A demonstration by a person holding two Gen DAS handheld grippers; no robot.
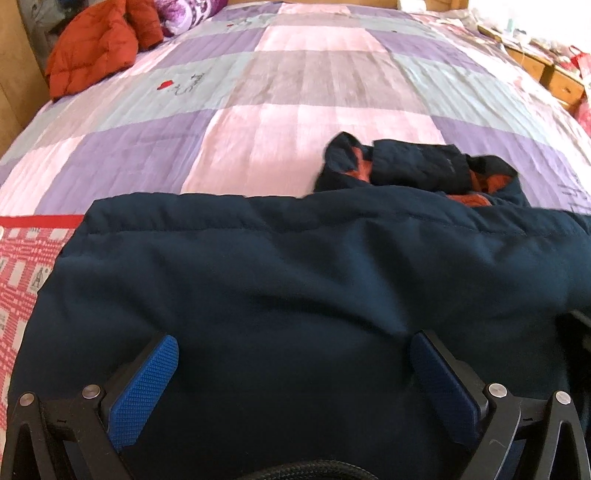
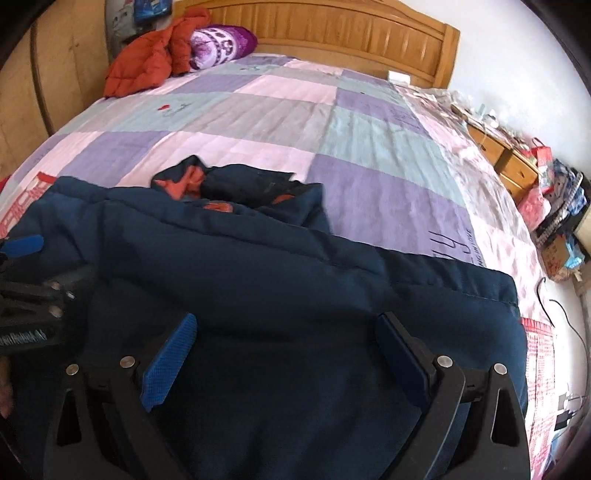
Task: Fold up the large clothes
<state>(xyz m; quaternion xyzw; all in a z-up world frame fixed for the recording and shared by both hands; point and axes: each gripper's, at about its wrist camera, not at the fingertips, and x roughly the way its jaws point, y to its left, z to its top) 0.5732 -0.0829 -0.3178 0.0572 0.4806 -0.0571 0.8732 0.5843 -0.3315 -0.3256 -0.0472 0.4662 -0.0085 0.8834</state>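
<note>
My fingers [image 1: 144,391] are spread wide on both grippers — the left gripper [image 1: 295,373] and the right gripper [image 2: 286,350] hold nothing, and the big dark blue jacket [image 1: 295,280] lies between the blue pads. Only my right view shows the wooden headboard [image 2: 332,29] and the floor beside the bed. The jacket sits at the near edge of the checked quilt [image 1: 314,85] — puffy, its orange lining [image 2: 184,184] showing at the far end.

I see a matt navy quilted cloth jacket [image 1: 295,266] on the bed's soft patchwork cotton quilt [image 1: 303,74], my fingers [image 1: 144,391] in rough, knurled blue rubber, and a glossy wooden headboard [image 2: 332,29].
</note>
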